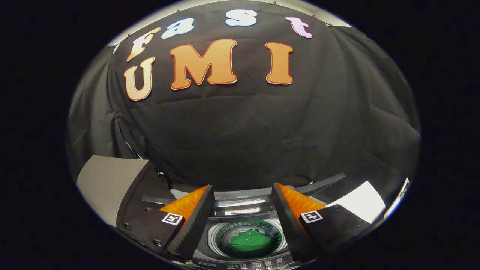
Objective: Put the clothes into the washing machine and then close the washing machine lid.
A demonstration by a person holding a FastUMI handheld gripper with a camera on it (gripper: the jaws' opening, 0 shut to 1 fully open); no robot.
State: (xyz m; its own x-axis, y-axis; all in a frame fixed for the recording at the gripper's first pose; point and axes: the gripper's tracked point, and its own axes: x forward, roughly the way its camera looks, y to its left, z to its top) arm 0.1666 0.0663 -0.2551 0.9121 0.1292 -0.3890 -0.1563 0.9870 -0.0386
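Green clothes lie in the washing machine drum, and the tool hangs released above it.

The tool (243, 204) has its two fingers spread wide apart with nothing between them, and it touches neither the clothes nor the machine. Seen in the gap between the fingers, below them, is the washing machine (245, 221), its round drum open. The green clothes (250, 243) sit bunched at the bottom of the drum, inside its ring-shaped wall. The machine's lid (107, 183) stands raised on the left, tilted up and away from the opening, its grey outer face turned leftward. A control strip runs along the near edge of the machine; its markings are too small to tell. A white sheet (362, 204) lies to the right, beyond the right finger. The far side is closed off by the black cloth wall (262, 131).
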